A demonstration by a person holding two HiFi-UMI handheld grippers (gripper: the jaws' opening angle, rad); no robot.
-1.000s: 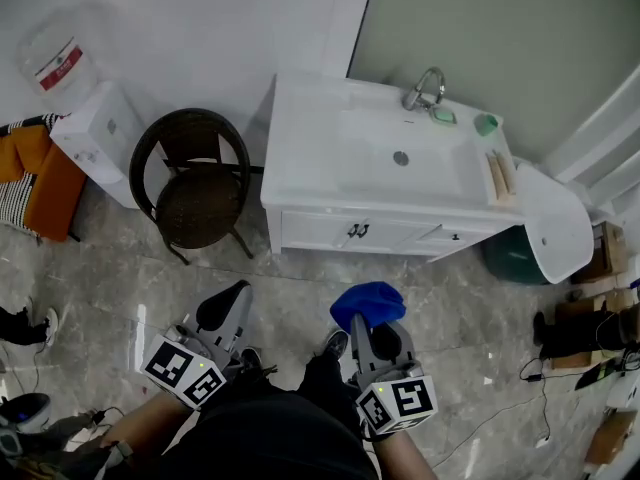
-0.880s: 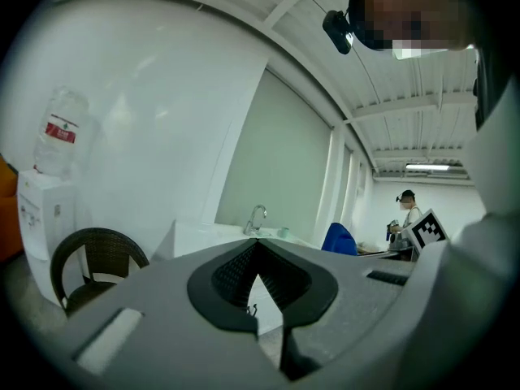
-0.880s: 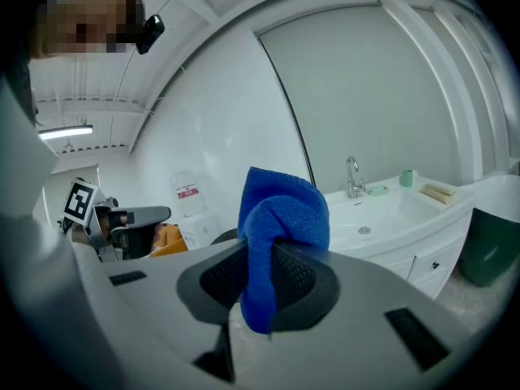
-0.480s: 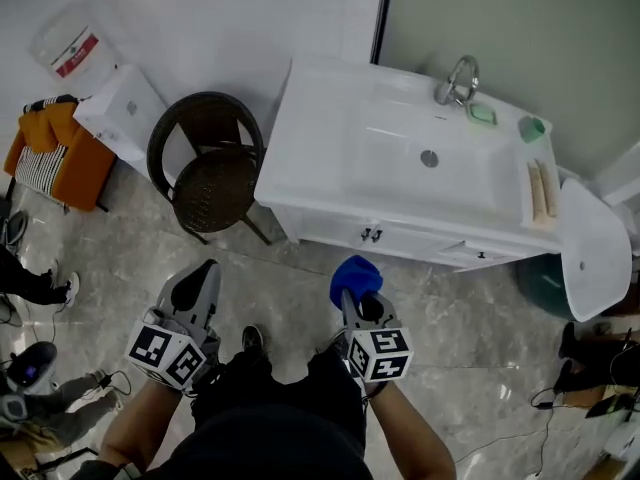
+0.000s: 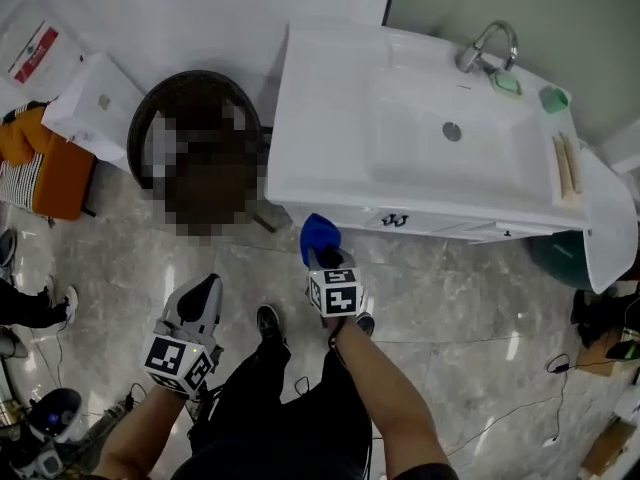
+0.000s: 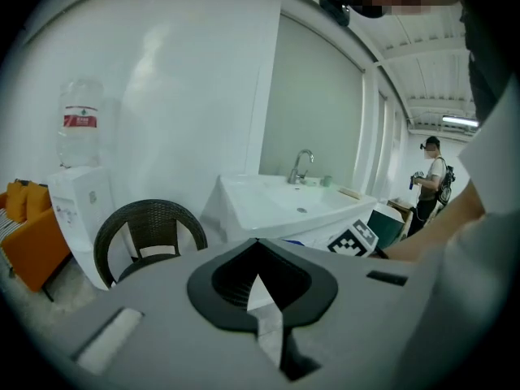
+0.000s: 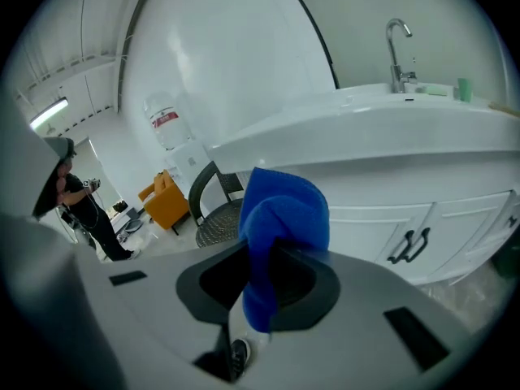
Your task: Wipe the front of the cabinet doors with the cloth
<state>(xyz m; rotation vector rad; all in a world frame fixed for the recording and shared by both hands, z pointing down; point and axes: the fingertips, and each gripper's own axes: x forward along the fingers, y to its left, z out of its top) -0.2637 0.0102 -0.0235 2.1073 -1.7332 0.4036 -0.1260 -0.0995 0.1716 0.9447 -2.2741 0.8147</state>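
A blue cloth is held in my right gripper, whose jaws are shut on it. It hangs just in front of the left end of the white vanity cabinet, a short way from the doors with their dark handles. My left gripper is low at the left, over the floor, jaws shut with nothing between them. The white sink basin tops the cabinet.
A dark wicker chair stands left of the cabinet. A white water dispenser and orange seat are further left. A white tub leans at the right. Persons stand in the background. Cables lie on the floor.
The right gripper with the cloth has moved forward and left toward the cabinet front. The view has shifted closer to the vanity. The left gripper stays low at the left.
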